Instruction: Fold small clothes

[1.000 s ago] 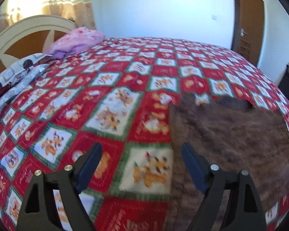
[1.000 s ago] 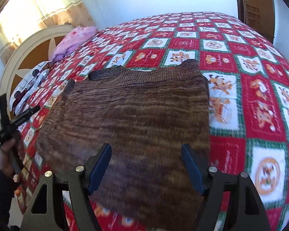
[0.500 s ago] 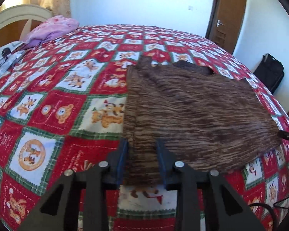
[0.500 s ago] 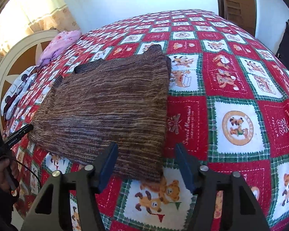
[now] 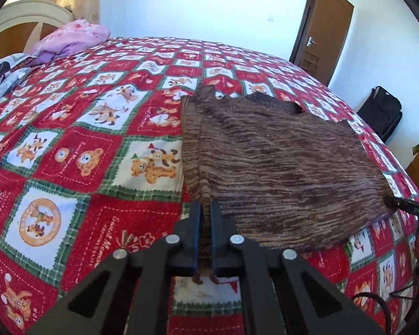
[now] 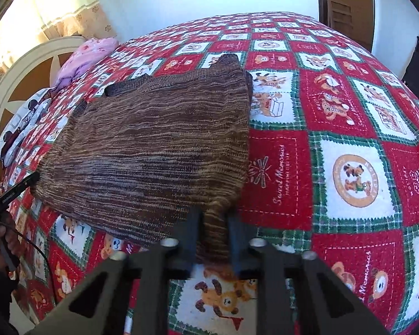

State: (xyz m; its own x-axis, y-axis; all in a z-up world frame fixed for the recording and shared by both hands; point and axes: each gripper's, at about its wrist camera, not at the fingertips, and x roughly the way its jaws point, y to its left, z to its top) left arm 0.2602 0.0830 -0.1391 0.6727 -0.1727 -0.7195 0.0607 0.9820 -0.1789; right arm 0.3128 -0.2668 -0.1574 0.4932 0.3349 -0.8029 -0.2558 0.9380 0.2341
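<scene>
The left wrist view takes in a brown wooden door (image 5: 325, 25) in the white wall and a black bag (image 5: 384, 111) on the floor beside the bed, with the tip of the right claw (image 5: 405, 206) showing at the garment's far corner. The right wrist view instead shows the cream, arched wooden headboard (image 6: 22, 83), a patterned curtain (image 6: 64, 8) lit by the window, and a hand (image 6: 1, 240) at the left edge holding the other device with a thin black cable trailing from it. Both views catch the crumpled pink cloth (image 5: 75, 35) near the head of the bed.

Both claws point steeply down at the near edge of the bed. The left claw (image 5: 206, 234) is closed on the near left corner of the brown striped knitted garment (image 5: 265, 162), a narrow pinch of fabric between its pads. The right claw (image 6: 213, 237) is clamped on the near right corner, a thicker fold bunched between its fingers.

The garment lies spread flat on the red, white and green teddy-bear patchwork bedspread (image 5: 83, 145), its dark ribbed neckline on the far side, its knit streaked in brown, tan and grey.
</scene>
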